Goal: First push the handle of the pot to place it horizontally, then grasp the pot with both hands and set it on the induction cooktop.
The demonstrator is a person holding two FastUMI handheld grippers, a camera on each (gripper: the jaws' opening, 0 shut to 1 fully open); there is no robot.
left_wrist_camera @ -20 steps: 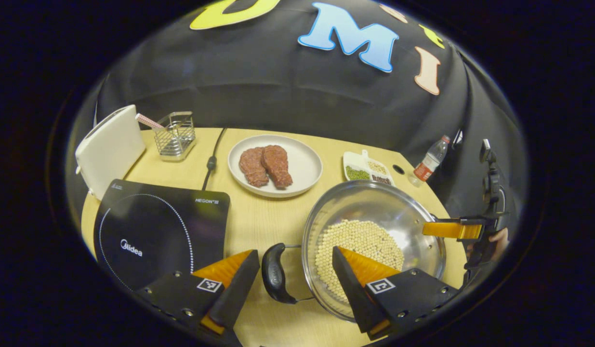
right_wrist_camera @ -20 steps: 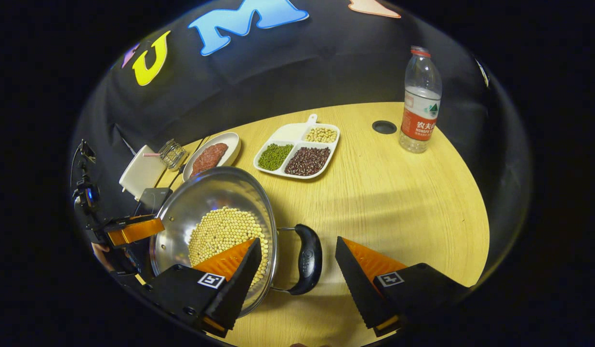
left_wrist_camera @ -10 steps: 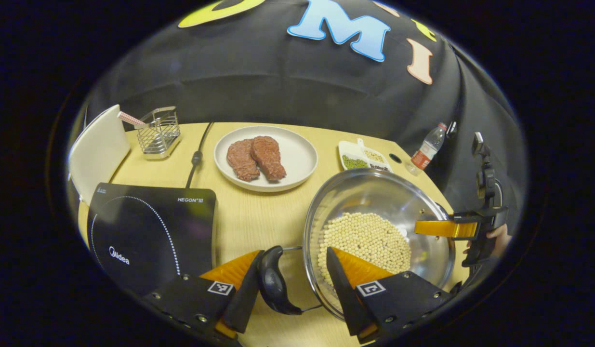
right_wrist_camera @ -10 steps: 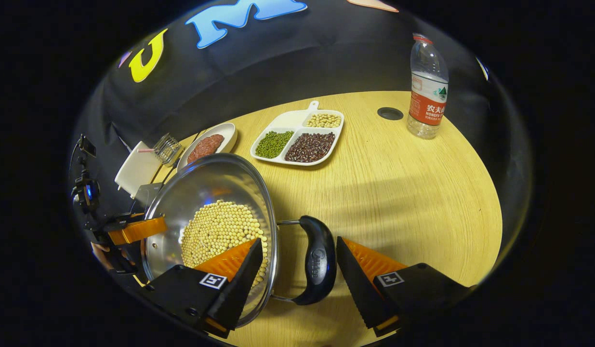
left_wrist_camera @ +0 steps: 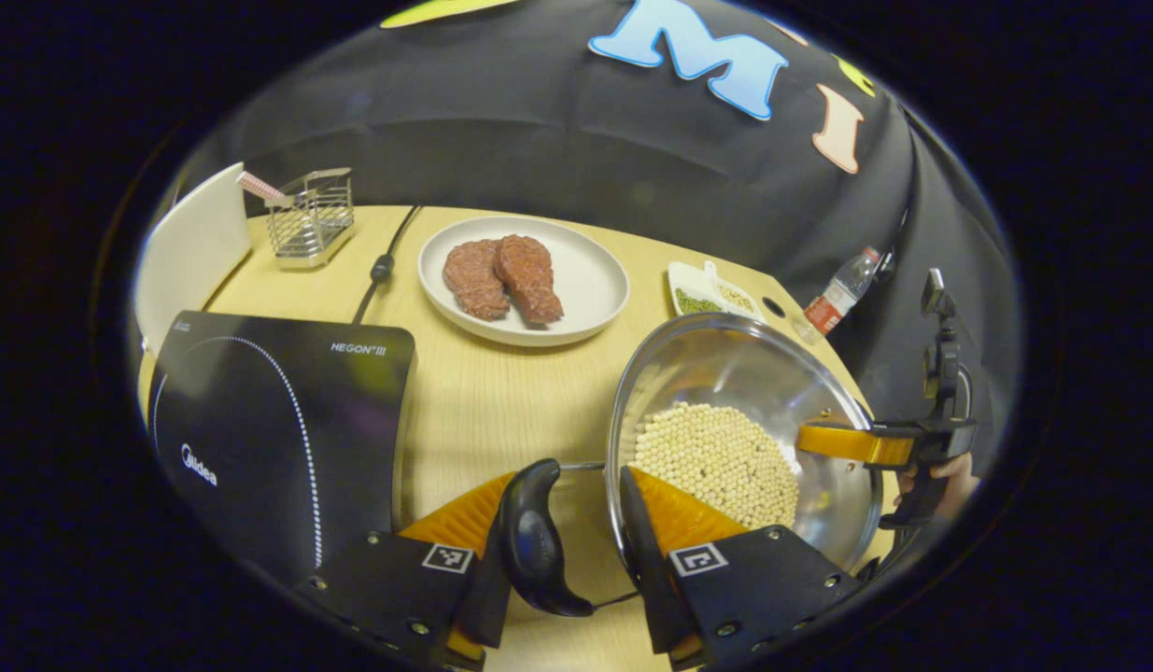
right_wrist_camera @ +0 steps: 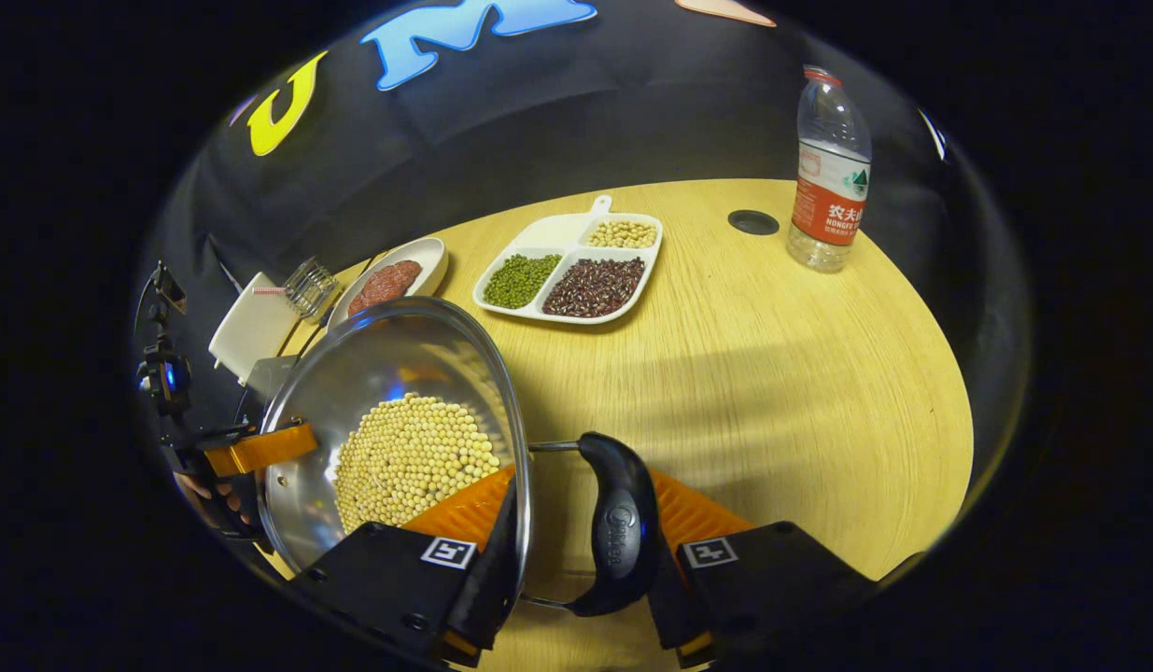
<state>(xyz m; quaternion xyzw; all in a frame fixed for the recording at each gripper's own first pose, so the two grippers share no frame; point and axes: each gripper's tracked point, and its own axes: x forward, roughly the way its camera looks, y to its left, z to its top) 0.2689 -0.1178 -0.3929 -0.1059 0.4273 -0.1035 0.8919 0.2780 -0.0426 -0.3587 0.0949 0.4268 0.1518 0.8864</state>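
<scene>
Steel pot (left_wrist_camera: 744, 439) of beans sits on the counter (right_wrist_camera: 772, 373), just right of the induction cooktop (left_wrist_camera: 277, 420). It has two black side handles (left_wrist_camera: 534, 537), one per side, axis running gripper to gripper. Left gripper (left_wrist_camera: 562, 551) and right gripper (right_wrist_camera: 581, 551) are each closed down over handle and rim. One plate (left_wrist_camera: 585, 280) holds two steaks (left_wrist_camera: 501, 277).

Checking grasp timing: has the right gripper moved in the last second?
Yes. The right gripper closed inward: its fingers, earlier wide of the handle, now clamp handle and pot rim between them.
</scene>
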